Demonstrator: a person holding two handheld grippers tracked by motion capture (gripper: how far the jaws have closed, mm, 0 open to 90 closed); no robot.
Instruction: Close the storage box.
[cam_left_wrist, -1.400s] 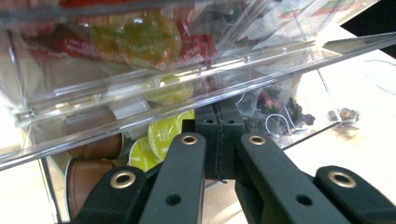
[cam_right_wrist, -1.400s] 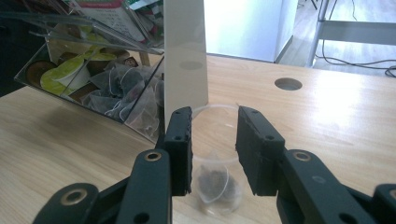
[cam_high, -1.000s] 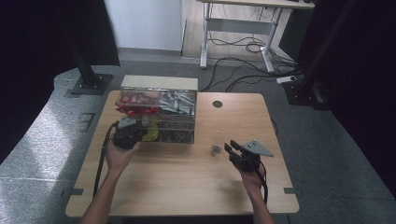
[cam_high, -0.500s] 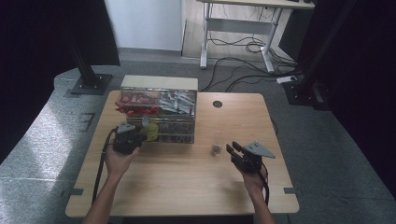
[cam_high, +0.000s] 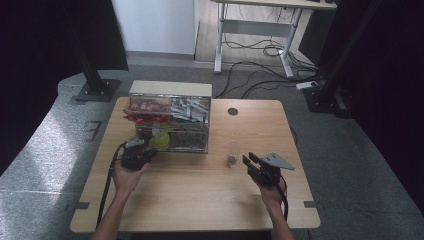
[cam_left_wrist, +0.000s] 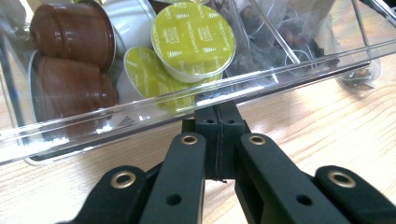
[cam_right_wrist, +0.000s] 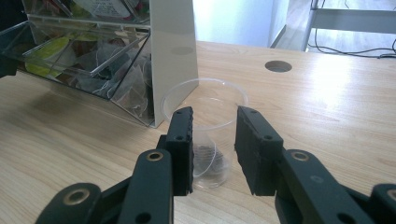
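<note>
Lowered since the earlier frame, the left gripper (cam_left_wrist: 217, 122), fingers shut and empty, rests against the clear plastic organiser's front lip (cam_left_wrist: 261, 77), lime-green capsules (cam_left_wrist: 194, 39) just beyond, while the right gripper (cam_right_wrist: 212, 149), half-open, brackets the clear plastic cup (cam_right_wrist: 205, 105) on the worktop (cam_high: 200, 195)

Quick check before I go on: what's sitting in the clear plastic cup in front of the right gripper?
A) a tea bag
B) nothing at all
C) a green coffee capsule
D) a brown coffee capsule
A: the right gripper view shows a tea bag of dark leaves at the bottom of the clear cup, just beyond the right gripper.
</note>
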